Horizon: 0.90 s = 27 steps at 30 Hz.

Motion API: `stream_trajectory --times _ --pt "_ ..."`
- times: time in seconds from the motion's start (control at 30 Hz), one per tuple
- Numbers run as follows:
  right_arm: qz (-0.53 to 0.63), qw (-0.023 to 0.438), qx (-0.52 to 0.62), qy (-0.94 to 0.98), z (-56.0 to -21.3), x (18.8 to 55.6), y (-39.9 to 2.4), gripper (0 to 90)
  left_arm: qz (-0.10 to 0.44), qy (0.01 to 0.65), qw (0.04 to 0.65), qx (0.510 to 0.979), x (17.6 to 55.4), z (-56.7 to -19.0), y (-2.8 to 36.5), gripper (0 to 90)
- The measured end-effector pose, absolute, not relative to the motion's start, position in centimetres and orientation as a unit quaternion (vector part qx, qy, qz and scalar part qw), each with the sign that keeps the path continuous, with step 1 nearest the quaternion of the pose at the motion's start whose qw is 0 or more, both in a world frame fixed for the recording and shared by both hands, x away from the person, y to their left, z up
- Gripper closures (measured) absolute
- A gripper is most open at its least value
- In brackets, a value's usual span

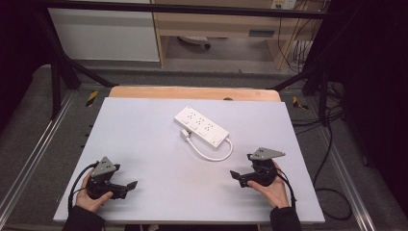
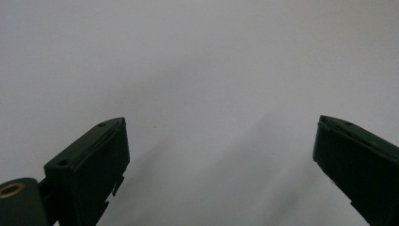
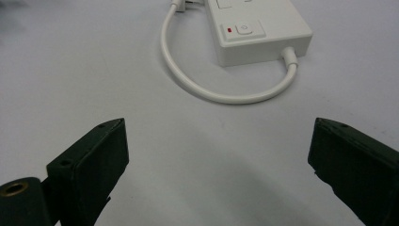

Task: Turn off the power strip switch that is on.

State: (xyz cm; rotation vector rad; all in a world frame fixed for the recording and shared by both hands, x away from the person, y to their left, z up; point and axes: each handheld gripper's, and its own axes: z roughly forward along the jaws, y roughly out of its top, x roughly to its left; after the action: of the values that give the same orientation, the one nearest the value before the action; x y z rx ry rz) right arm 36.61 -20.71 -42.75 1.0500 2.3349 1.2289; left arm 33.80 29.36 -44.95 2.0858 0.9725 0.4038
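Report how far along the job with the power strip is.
Done: nothing visible yet; the white power strip lies flat mid-table, its cord looped beside it and the plug resting by the strip, not in a socket. In hand: nothing; the left hand-held gripper and right hand-held gripper rest open near the table's front edge, apart from the strip. Left: all handling of it.

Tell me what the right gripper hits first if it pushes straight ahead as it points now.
Probably the looped white cable of the white plastic power strip, before the strip itself; the open right gripper faces it across bare white tabletop. Depth is uncertain.
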Motion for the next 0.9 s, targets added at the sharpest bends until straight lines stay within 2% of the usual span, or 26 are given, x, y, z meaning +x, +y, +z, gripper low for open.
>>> stream_trajectory --times 0.9 --pt "0.418 0.167 0.385 0.805 -42.5 37.9 -19.5 11.7 0.159 0.384 0.391 0.821 33.8 -45.0 29.4 4.0"
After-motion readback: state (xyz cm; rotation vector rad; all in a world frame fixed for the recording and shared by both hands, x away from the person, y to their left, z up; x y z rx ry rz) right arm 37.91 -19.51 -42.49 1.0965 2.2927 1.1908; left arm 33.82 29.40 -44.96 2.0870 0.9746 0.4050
